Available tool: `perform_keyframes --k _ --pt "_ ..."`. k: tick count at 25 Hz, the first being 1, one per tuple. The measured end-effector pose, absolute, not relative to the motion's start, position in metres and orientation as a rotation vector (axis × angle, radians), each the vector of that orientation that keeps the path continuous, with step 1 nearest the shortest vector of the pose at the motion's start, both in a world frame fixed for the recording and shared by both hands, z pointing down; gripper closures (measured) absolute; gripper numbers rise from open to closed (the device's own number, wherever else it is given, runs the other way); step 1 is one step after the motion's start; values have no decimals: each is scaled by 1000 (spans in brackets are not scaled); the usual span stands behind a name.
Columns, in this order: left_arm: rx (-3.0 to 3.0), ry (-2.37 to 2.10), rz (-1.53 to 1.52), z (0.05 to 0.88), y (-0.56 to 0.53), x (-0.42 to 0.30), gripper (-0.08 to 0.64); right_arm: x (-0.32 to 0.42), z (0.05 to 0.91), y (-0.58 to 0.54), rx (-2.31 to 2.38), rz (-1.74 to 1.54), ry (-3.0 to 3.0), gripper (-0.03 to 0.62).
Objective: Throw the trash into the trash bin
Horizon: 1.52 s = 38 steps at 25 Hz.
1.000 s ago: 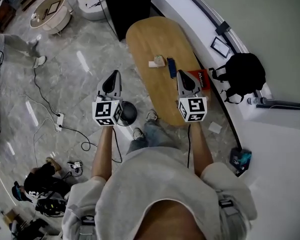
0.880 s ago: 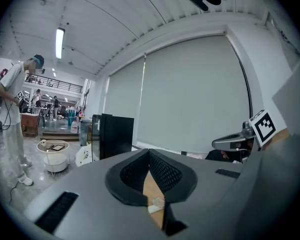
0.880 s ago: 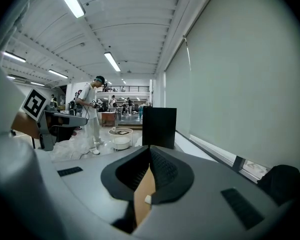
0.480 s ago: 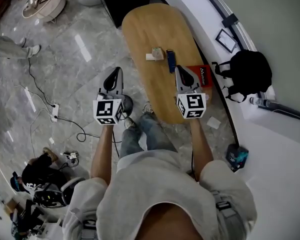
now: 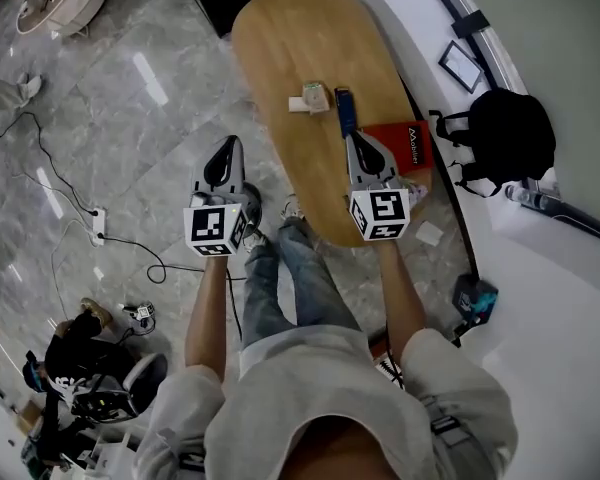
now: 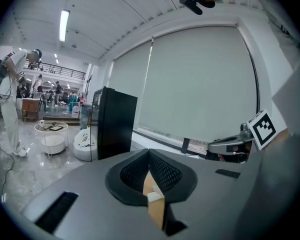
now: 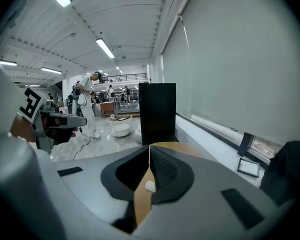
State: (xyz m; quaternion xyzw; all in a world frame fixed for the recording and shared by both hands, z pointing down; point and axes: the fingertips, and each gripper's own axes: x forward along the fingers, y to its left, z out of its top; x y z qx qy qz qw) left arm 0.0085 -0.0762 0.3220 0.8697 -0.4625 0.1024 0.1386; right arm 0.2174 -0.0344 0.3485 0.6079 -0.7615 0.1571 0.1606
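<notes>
Both claws were empty, jaws pressed together. Left gripper point(image 5: 225, 148) hung over floor beside table's point(image 5: 280, 48) left edge; right gripper point(image 5: 356, 140) above table by red book point(image 5: 412, 153). Crumpled trash point(image 5: 311, 98) lay mid-table, untouched, ahead of right gripper. Jaws probably kept closed for approach.

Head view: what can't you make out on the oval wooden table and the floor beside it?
Small pale scrap on the oval wooden table: too small to identify in head view.
Dark round thing on the floor: mostly behind the marker cube of the left gripper; bin or not, unclear.
Red flat item: left edge covered by the right gripper.
</notes>
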Motion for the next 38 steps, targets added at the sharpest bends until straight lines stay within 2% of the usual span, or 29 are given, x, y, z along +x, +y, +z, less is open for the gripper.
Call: perform_keyframes --k 22,38 --pt "2399 -1290 428 470 -63 0 543 216 520 4 1665 668 -2032 561" --pt "2371 -1293 448 504 -61 -1 543 212 561 13 1663 728 -2042 560"
